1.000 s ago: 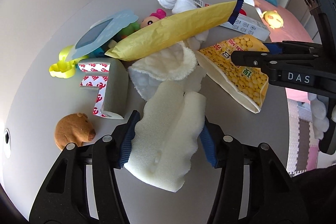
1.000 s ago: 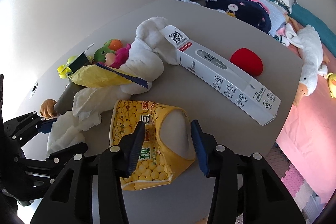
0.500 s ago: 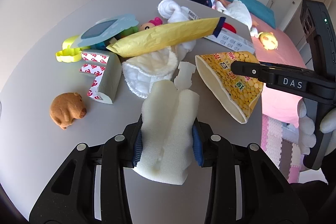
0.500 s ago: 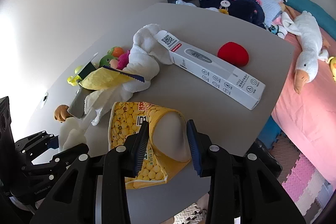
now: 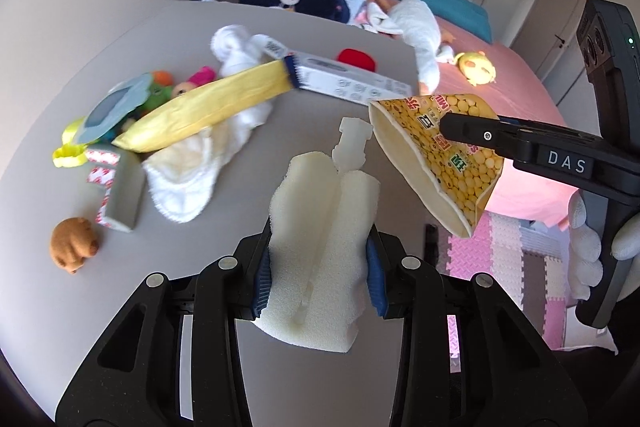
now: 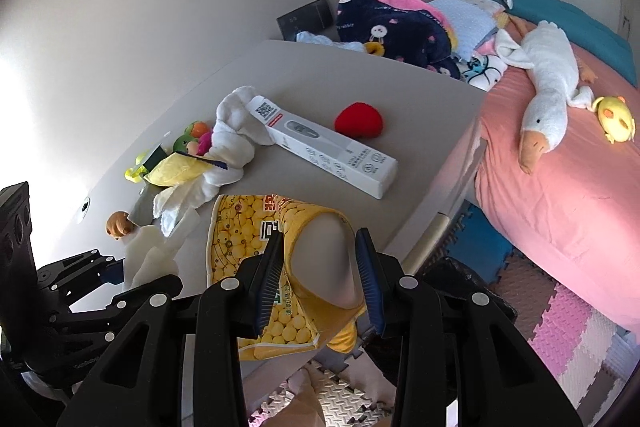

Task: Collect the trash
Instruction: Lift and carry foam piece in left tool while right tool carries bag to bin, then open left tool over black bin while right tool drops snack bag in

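Observation:
My left gripper [image 5: 318, 277] is shut on a white foam piece [image 5: 320, 227] and holds it above the grey table [image 5: 120, 67]. My right gripper [image 6: 320, 275] is shut on an open yellow snack bag [image 6: 256, 259], lifted near the table's near edge; the bag also shows in the left wrist view [image 5: 440, 151]. On the table lie a long yellow wrapper [image 5: 208, 107], a white thermometer box [image 6: 324, 151] and a grey tape-backed block [image 5: 120, 187].
White cloth [image 5: 192, 171], small plush toys [image 5: 160, 91], a brown toy animal [image 5: 74, 245], a red soft ball [image 6: 358, 120] and a yellow plastic ring [image 5: 68, 155] lie on the table. A pink bed [image 6: 560, 167] with a goose plush [image 6: 544, 107] stands to the right. Foam mats [image 6: 560, 339] cover the floor.
Both grippers have risen and pulled back from the table. The left closed tighter on the foam and lifted it; the right lifted the snack bag off the table.

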Tool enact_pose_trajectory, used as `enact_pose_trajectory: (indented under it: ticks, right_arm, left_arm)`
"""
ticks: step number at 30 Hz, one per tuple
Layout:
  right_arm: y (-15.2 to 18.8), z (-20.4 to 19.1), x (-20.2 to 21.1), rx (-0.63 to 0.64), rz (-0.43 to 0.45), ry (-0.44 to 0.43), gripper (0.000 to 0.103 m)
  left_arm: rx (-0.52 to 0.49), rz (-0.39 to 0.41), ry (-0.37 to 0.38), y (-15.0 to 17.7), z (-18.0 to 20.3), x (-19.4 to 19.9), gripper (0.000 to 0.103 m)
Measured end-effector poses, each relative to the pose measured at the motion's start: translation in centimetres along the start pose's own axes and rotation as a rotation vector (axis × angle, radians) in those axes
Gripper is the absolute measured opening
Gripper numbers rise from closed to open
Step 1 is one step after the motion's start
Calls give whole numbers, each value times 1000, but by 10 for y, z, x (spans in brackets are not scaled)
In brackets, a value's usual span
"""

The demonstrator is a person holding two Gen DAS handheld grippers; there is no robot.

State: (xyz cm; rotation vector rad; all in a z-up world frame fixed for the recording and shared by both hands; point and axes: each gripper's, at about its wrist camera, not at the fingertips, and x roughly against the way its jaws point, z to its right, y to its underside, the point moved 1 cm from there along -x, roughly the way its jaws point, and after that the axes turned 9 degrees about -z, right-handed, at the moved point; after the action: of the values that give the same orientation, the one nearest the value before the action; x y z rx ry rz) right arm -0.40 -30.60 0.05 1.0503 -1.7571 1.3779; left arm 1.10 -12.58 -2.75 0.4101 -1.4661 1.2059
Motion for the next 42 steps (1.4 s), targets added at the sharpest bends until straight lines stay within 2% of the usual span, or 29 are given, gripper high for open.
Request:
enact_pose_trajectory:
  ticks: [11, 22, 23, 24, 25, 26, 27, 29, 32, 42]
  right_arm:
    - [27, 80, 33, -155, 41, 73, 39]
    - [51, 133, 59, -275, 69, 138, 39]
    - [53, 138, 61, -286, 69, 141, 39]
    - [55, 144, 64, -299, 69, 148, 42]
    - [58, 149, 67, -312, 73, 161, 52]
    - [60, 153, 71, -328, 86, 188, 67]
    - [63, 158, 77, -348, 109, 231, 73]
    - [67, 164, 86, -365, 146, 271, 75]
    - [70, 176, 94, -385, 158, 292, 75]
    - [69, 185, 98, -399, 167, 271, 75]
  left_arm:
    - [-149, -35, 76, -27, 75, -24, 39]
    - [-286, -96, 152, -43, 141, -54, 42]
    - [-299, -101, 161, -45, 148, -57, 46]
    - [-309, -101, 165, -45, 154, -59, 60]
    - [-317, -97, 158, -47, 158, -61, 69]
    - [-325, -82, 134, -48, 165, -62, 88]
    - [-332, -62, 108, -49, 170, -63, 96]
    - [-352, -33, 100, -48, 181, -62, 96]
    - [-349, -43, 122, -52, 188, -66, 96]
    - [-353, -49, 115, -49, 190, -64, 96]
